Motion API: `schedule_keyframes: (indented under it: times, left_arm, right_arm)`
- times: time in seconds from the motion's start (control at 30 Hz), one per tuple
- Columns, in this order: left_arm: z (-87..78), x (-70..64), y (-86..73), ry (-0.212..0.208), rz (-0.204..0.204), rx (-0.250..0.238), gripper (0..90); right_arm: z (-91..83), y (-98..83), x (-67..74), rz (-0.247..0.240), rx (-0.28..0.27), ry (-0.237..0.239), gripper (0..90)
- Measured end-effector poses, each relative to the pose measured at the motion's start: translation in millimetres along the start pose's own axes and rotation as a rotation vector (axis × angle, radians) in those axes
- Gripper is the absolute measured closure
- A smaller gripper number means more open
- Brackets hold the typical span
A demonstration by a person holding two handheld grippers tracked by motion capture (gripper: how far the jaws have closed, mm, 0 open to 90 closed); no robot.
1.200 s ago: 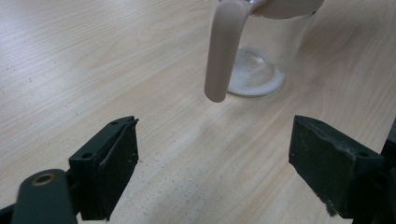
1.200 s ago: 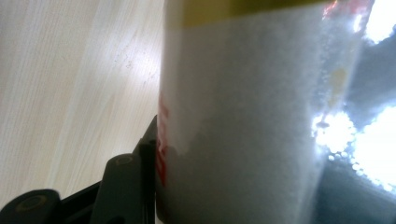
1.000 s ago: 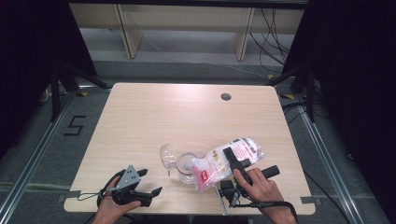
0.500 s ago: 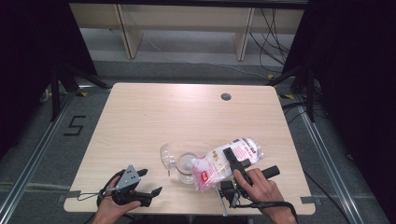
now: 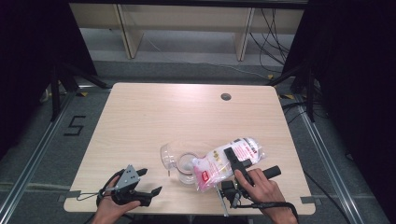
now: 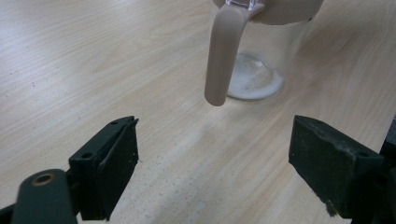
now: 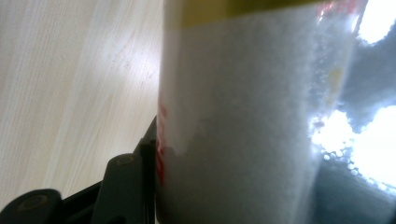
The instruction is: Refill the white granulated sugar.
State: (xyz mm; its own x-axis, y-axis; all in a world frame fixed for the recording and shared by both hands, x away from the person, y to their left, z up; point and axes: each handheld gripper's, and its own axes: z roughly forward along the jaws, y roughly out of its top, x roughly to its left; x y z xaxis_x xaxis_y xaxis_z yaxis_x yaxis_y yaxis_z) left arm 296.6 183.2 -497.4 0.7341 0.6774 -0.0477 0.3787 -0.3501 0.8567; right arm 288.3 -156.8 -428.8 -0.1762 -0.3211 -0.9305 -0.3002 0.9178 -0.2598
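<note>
A: Where is the bag now, and what holds it?

B: The bag (image 5: 229, 158) of white grains lies tilted near the right part of the table's near edge. Its low end, with a red label, hangs over the mouth of the clear jug (image 5: 180, 163). Its far end points to the right and away. The right gripper (image 5: 237, 161) grasps it around the middle. In the right gripper view the bag (image 7: 243, 121) presses against the left black jaw, so the claw is clenched on the bag. The person's right hand (image 5: 261, 189) holds this gripper from the near edge.

A: And the jug?

B: It stands on the wooden table (image 5: 187, 112), just left of the bag and touching it at the rim, as far as I can see. In the left gripper view the jug (image 6: 261, 60) has a beige handle (image 6: 222, 56) that hangs down toward the camera, and a little white powder lies on its bottom.

A: What does the left gripper do?

B: The left gripper (image 5: 152, 184) rests near the left part of the near edge, in the person's left hand (image 5: 112, 207). It is well apart from the jug. Its jaws stand wide, released, with only bare wood between them. They point toward the jug's handle but touch nothing.

A: Anything else on the table?

B: A small dark round hole (image 5: 226, 96) sits near the far right corner.
</note>
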Motion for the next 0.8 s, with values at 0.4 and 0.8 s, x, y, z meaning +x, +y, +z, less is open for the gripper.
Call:
schedule_keyframes:
  times: [0.4,0.8]
  left_arm:
    - [0.1,-0.2,0.0,0.001,0.001,-0.001,15.4]
    - [-0.3,1.2,0.8,0.000,0.030,-0.001,15.4]
  right_arm:
    - [-2.4,3.6,0.9,0.000,0.019,0.008,50.3]
    - [-2.2,5.1,0.9,-0.019,0.029,0.013,50.5]
